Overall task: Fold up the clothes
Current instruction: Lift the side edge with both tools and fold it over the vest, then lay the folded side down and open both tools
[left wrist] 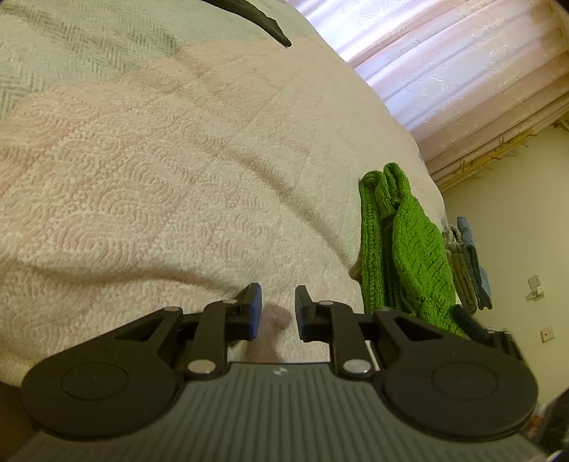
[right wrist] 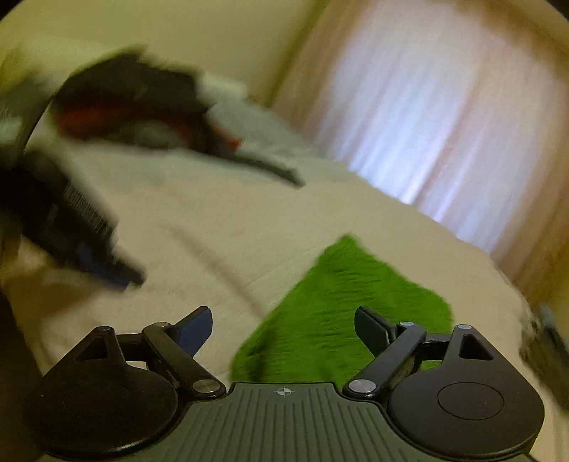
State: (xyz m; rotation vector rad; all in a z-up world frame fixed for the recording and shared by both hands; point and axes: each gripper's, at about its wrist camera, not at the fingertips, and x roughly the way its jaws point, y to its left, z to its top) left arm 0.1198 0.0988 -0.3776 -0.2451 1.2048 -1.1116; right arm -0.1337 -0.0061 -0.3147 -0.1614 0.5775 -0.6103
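Observation:
A folded green knitted garment [left wrist: 402, 248] lies near the right edge of the bed [left wrist: 177, 177]. My left gripper [left wrist: 277, 309] hovers just above the pale bedspread to the left of it. Its blue-padded fingers [left wrist: 254, 305] stand a narrow gap apart with nothing between them. In the right wrist view my right gripper [right wrist: 284, 330] is wide open over the near end of the green garment [right wrist: 348, 302], and its pads touch nothing. The blurred left gripper [right wrist: 92, 248] shows at the left of that view, over the bed [right wrist: 213, 231].
A dark garment [left wrist: 263, 21] lies at the far end of the bed, part of a blurred pile of dark, red and grey clothes [right wrist: 142, 106]. Folded grey and blue items [left wrist: 466, 263] sit beyond the green garment. Pink curtains [left wrist: 444, 71] hang behind the bed.

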